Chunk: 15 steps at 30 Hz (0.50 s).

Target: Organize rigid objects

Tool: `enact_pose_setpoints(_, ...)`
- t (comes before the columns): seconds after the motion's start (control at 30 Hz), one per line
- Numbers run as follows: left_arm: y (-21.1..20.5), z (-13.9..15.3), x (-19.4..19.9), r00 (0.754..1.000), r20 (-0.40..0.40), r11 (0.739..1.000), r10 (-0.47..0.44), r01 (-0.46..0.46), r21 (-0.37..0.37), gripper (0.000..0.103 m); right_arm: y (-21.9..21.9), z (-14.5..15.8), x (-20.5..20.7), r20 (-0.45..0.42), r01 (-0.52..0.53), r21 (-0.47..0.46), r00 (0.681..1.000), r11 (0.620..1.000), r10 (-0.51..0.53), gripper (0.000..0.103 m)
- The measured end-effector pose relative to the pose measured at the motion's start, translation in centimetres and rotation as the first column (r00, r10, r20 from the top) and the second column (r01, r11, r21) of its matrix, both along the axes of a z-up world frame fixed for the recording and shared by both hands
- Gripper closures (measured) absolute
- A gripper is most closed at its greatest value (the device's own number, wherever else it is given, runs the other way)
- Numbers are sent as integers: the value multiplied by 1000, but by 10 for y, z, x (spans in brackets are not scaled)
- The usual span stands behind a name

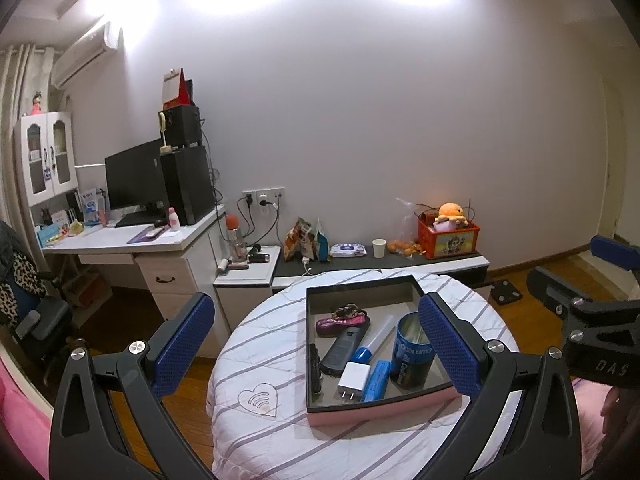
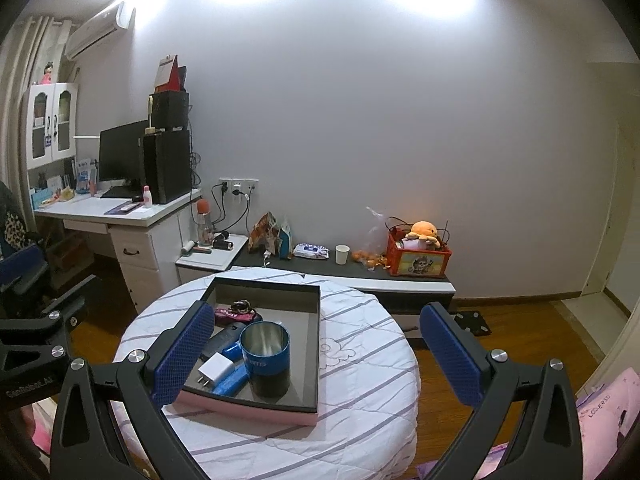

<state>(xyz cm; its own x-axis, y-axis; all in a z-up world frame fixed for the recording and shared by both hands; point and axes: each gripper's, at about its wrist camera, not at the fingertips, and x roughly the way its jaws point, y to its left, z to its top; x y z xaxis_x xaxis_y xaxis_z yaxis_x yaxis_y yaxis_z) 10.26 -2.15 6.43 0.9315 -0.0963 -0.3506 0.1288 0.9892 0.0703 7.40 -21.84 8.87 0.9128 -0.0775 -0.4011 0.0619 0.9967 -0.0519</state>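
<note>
Grippers, my left gripper [image 1: 316, 344] and right gripper [image 2: 316, 352], hang wide and empty near the pink tray [image 2: 248, 410] on the striped round table [image 2: 360, 360]; blue tin [image 2: 266, 360], white charger [image 2: 216, 370] lie inside.

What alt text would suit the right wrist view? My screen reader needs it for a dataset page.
An open right gripper hovers over a pink-sided tray on a round striped table. The tray holds a blue tin can, a white charger and other small items. A desk and low shelf stand behind.
</note>
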Motion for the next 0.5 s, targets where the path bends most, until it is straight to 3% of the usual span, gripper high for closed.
enact_pose_setpoints(0.5, 1, -1, 5, 1000, -6, 1000, -6, 6, -13, 0, 5, -2, 6, -16, -42, 6, 999, 999, 42, 0)
